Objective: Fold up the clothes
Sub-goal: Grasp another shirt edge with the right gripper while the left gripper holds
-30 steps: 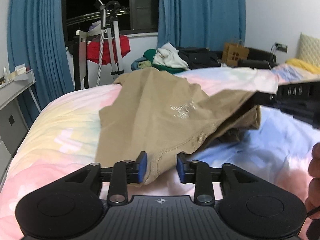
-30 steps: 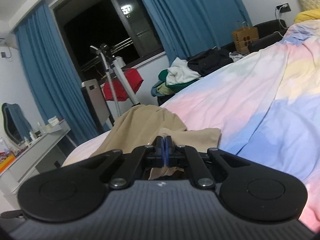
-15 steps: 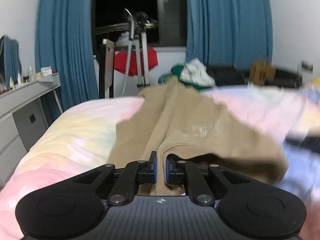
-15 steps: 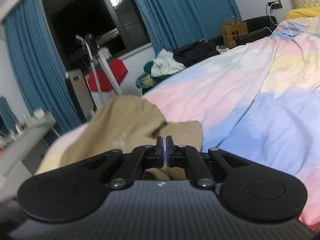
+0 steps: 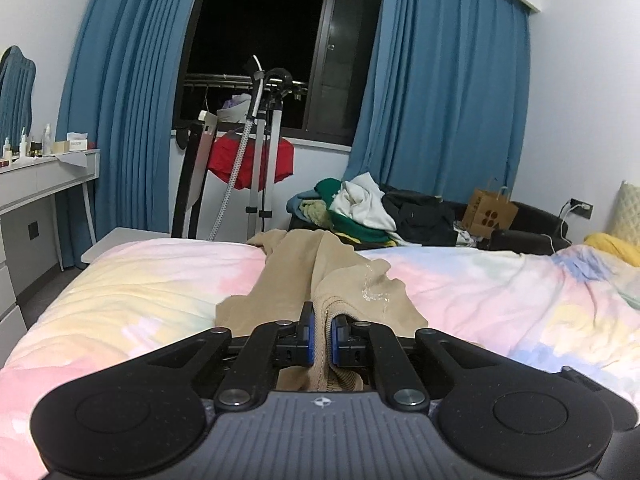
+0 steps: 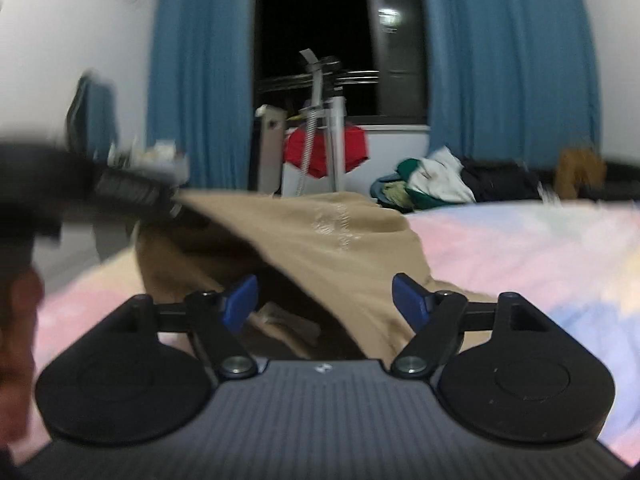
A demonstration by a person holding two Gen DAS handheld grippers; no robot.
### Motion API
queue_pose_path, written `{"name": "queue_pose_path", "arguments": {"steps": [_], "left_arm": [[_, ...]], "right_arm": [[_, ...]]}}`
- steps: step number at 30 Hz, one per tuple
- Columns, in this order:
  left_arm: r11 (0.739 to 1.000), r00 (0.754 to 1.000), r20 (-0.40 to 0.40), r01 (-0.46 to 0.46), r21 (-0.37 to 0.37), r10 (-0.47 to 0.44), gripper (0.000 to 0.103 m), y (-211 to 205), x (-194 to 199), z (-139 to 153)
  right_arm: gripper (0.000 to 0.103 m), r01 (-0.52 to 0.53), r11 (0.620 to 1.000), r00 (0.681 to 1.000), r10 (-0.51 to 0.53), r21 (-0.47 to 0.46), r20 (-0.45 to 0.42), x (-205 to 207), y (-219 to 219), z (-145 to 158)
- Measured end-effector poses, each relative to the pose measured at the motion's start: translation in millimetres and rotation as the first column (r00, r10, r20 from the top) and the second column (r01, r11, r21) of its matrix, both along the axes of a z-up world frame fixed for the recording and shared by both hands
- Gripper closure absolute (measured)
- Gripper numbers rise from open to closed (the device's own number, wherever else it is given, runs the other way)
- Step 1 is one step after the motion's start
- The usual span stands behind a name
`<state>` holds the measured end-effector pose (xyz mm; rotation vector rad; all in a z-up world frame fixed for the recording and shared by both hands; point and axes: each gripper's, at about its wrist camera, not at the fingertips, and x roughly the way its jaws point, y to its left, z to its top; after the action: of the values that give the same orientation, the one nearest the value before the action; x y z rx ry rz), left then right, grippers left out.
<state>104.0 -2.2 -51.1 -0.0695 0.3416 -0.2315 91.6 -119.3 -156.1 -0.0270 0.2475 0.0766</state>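
While left hand-held gripper (image 5: 320,334) pinches ribbed tan shirt (image 5: 352,288) | right hand-held gripper (image 6: 325,300) just opened, empty

A tan garment (image 5: 288,280) with a pale printed mark on its front lies rumpled on a pastel tie-dye bedspread (image 5: 140,292), stretched lengthwise toward the bed's far edge. Its near ribbed edge is lifted off the bed, one flap raised and draping loosely.

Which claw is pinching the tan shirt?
The left claw: shut on the shirt's ribbed edge. The right claw has just been opening; cloth lies between, unpinched.
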Motion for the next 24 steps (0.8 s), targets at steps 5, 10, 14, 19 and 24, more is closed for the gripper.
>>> {"name": "queue_pose_path", "arguments": {"steps": [5,10,14,19,24], "left_arm": [[0.999,0.999,-0.020,-0.037,0.004,0.037,0.096,11,-2,-4],[0.992,0.996,-0.025,-0.080,0.102,0.083,0.095,2,-2,-24],[0.959,0.988,-0.048,-0.132,0.250,0.148,0.093,-13,5,-57],[0.941,0.970,-0.115,-0.175,0.290,0.216,0.073,-15,6,-75],[0.902,0.960,-0.155,-0.152,0.404,0.231,0.065,-29,-1,-89]], "right_arm": [[0.029,0.251,0.966,0.954,-0.236,0.061,-0.184,30,-28,-22],[0.036,0.436,0.852,0.875,-0.325,0.289,-0.360,26,-84,-40],[0.065,0.435,0.836,0.886,-0.331,0.335,-0.325,21,-85,-36],[0.088,0.407,0.837,0.913,-0.358,0.366,-0.198,20,-87,-20],[0.089,0.390,0.839,0.919,-0.378,0.379,-0.111,17,-95,-8]]}}
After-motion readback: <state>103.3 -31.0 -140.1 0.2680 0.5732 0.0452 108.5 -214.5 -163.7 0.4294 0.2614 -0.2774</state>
